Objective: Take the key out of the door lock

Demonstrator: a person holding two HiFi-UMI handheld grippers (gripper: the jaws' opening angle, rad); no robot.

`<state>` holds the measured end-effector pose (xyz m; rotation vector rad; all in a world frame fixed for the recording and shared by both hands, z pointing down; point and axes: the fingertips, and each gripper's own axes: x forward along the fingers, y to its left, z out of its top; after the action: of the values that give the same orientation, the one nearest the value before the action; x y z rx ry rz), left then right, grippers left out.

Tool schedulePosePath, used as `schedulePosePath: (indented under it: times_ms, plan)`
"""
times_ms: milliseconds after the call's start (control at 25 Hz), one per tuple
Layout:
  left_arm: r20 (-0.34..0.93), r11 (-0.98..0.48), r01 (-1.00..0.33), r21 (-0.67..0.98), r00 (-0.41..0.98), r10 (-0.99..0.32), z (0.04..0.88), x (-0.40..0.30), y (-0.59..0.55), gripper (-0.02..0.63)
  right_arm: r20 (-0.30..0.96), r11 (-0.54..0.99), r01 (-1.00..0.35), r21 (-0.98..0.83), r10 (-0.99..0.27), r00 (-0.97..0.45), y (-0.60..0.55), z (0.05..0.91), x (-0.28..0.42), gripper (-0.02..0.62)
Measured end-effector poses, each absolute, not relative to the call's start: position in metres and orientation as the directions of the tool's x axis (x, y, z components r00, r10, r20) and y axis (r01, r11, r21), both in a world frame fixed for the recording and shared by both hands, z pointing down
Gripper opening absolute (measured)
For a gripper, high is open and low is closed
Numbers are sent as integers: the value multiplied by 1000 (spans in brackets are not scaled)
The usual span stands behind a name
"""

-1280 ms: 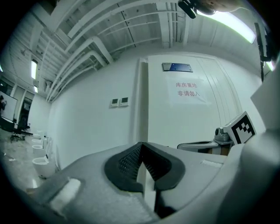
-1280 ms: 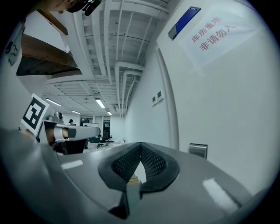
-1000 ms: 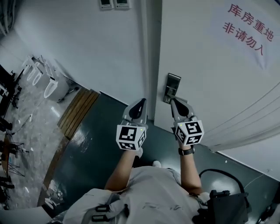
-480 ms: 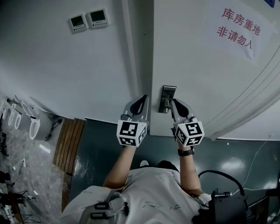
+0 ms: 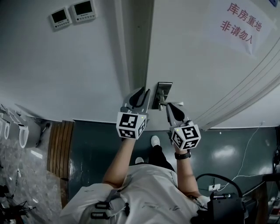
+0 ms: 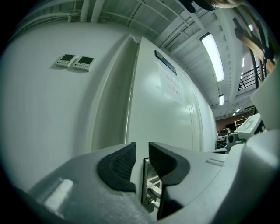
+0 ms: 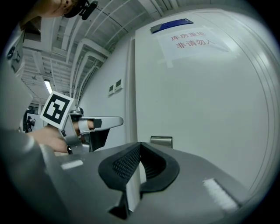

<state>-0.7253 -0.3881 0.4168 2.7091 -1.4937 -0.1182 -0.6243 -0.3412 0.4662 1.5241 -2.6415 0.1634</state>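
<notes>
A white door (image 5: pixel 197 65) carries a metal lock plate (image 5: pixel 163 89) with a lever handle. No key can be made out on it in any view. My left gripper (image 5: pixel 143 92) hovers just left of the plate, level with it. Its jaws are opening, with a narrow gap and nothing between them. The left gripper view looks through that gap (image 6: pixel 142 153) onto the lock plate (image 6: pixel 148 183). My right gripper (image 5: pixel 168 106) sits just below the handle, shut and empty. In the right gripper view its jaws (image 7: pixel 139 151) meet below the plate's top edge (image 7: pixel 161 140).
A paper sign with red lettering (image 5: pixel 243 24) is stuck high on the door. Two small wall panels (image 5: pixel 72 13) hang left of the door frame (image 5: pixel 131 52). Wooden boards (image 5: pixel 59 144) lie on the floor at left. A black case with a cable (image 5: pixel 227 208) sits at lower right.
The left jaws have parted from shut to a narrow gap. Both grippers have come closer to the lock plate, and the right one now sits lower, under the handle.
</notes>
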Motion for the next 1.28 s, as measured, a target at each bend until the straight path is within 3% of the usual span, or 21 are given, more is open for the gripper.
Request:
schedulePosePath:
  times_ms: [40, 280, 680, 800, 1120, 1200, 1280]
  plan:
    - [-36, -533, -842, 79, 532, -846, 421, -724, -394, 108, 140, 495, -867, -54, -856, -498, -341, 471, -624, 5]
    - [9, -505, -859, 86, 508, -861, 446, -717, -430, 143, 196, 481, -871, -96, -849, -490, -347, 503, -614, 5]
    - [4, -450, -890, 76, 452, -892, 462, -712, -457, 140, 263, 468, -866, -174, -826, -499, -354, 552, -605, 5]
    - [-15, -414, -908, 63, 414, -910, 463, -715, -457, 90, 293, 447, -868, -216, -818, -495, -353, 571, -598, 5]
    - [-10, -405, -911, 77, 406, -914, 463, -716, -457, 86, 336, 371, -845, -385, -796, -503, -359, 623, -587, 9]
    - [-5, -408, -910, 78, 409, -913, 462, -716, -455, 87, 335, 364, -824, -433, -784, -522, -361, 631, -589, 204]
    - [-4, -407, -910, 82, 409, -913, 462, -717, -455, 86, 344, 353, -816, -458, -776, -529, -365, 639, -591, 242]
